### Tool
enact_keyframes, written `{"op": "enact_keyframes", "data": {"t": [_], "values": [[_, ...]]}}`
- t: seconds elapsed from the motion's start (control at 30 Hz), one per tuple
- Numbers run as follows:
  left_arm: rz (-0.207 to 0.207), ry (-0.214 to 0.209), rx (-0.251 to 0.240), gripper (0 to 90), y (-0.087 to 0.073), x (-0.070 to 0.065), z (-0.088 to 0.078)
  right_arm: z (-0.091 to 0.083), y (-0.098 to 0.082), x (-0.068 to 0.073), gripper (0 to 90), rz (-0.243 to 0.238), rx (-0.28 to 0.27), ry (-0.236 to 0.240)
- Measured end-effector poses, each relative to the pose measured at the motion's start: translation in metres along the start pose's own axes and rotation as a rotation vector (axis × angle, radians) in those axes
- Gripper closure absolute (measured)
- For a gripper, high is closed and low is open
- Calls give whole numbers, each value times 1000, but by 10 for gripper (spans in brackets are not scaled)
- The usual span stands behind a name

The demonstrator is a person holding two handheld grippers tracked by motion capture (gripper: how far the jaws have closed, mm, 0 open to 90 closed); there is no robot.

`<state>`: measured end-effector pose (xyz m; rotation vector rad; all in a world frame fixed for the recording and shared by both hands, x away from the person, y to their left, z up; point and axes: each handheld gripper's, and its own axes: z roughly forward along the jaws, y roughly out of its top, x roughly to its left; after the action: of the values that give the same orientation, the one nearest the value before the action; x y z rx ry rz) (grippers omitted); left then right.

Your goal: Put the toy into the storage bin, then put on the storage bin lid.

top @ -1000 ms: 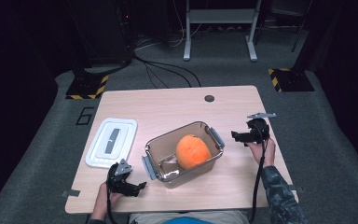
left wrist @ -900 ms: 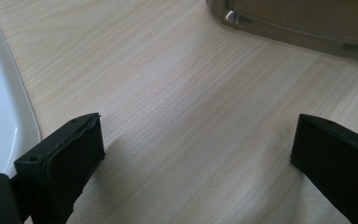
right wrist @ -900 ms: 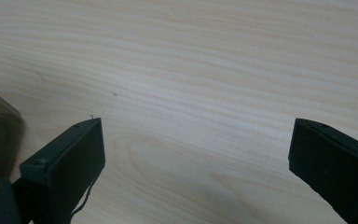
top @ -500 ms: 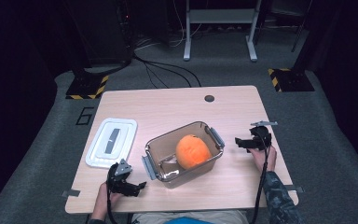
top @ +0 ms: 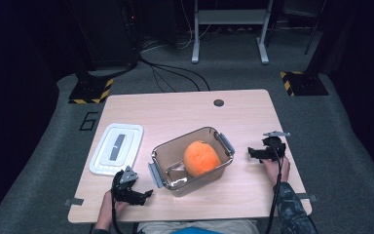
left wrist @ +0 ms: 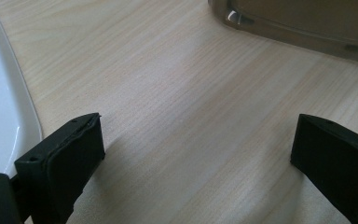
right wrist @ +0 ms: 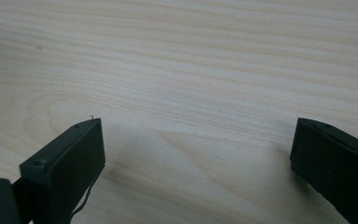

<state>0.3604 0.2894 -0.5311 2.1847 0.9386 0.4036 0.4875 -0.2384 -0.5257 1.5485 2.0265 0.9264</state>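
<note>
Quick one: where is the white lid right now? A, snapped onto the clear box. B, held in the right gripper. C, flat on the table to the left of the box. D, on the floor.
C: the white lid lies flat on the table, left of the clear box holding the orange.

A box (top: 193,158) sits in the middle of the table (top: 185,109), and a round fruit (top: 201,157) lies inside it. A lid (top: 116,148) lies flat to the left of the box. The left gripper (top: 145,195) is near the front edge, just in front of the lid, and the right gripper (top: 251,153) is to the right of the box.
</note>
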Motion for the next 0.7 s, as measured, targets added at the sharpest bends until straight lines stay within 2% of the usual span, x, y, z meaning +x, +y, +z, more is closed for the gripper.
{"op": "enact_keyframes", "data": {"t": [0.13,0.7], "values": [[0,1,-1,23,0,0,0,2,-1,5,11,-43,13,-34],[-7,2,-4,22,0,0,0,3,-1,6,11,-43,8,-35]]}}
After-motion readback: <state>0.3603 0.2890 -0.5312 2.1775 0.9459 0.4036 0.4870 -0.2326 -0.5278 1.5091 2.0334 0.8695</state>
